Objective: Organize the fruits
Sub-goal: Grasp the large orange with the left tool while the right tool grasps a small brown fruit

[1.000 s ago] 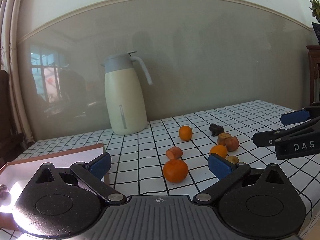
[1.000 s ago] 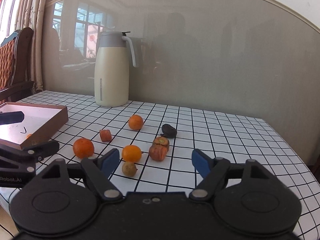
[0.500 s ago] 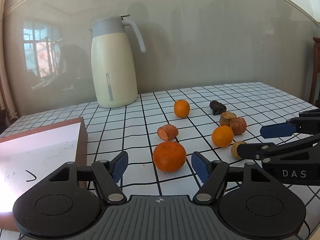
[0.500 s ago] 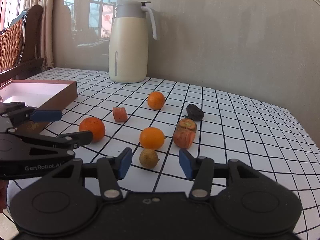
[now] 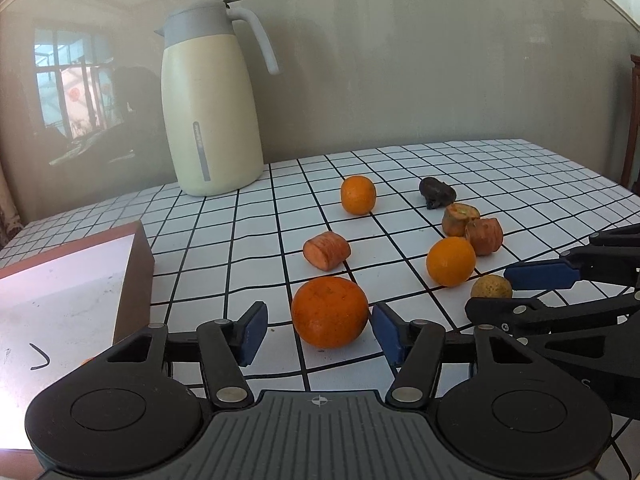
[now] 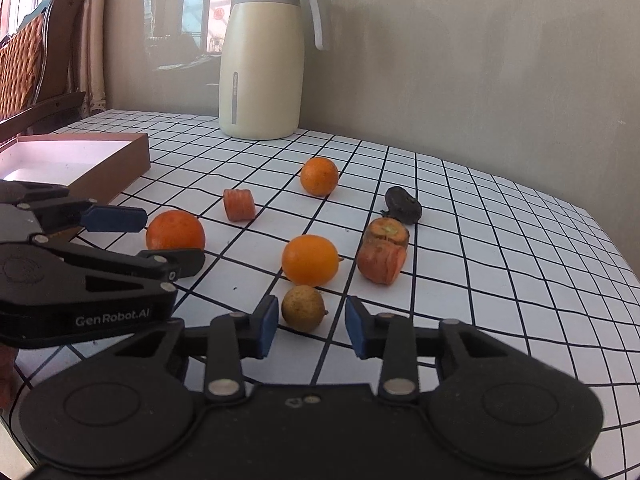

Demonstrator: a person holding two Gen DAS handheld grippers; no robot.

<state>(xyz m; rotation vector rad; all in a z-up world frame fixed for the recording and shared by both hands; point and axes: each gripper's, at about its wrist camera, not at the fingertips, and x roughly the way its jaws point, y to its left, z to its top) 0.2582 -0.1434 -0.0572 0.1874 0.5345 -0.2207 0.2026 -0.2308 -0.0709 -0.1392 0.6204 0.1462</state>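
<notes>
With both tongs closing, left tongs (image 5: 318, 332) flanking large orange (image 5: 329, 312), right tongs (image 6: 311, 325) flanking small yellow-brown fruit (image 6: 303, 307), both on bench (image 6: 500, 240), pads not yet pressing: firm, round, roll-prone; best gripped across widest middle.

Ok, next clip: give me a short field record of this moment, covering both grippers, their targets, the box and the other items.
left gripper: jaws closing around the large orange, one pad not yet touching
right gripper: jaws closing around the small yellowish fruit, gaps both sides
box: open, on the table's left
loose on table: two more oranges, three carrot chunks, one dark lump
kettle: upright by the wall
</notes>
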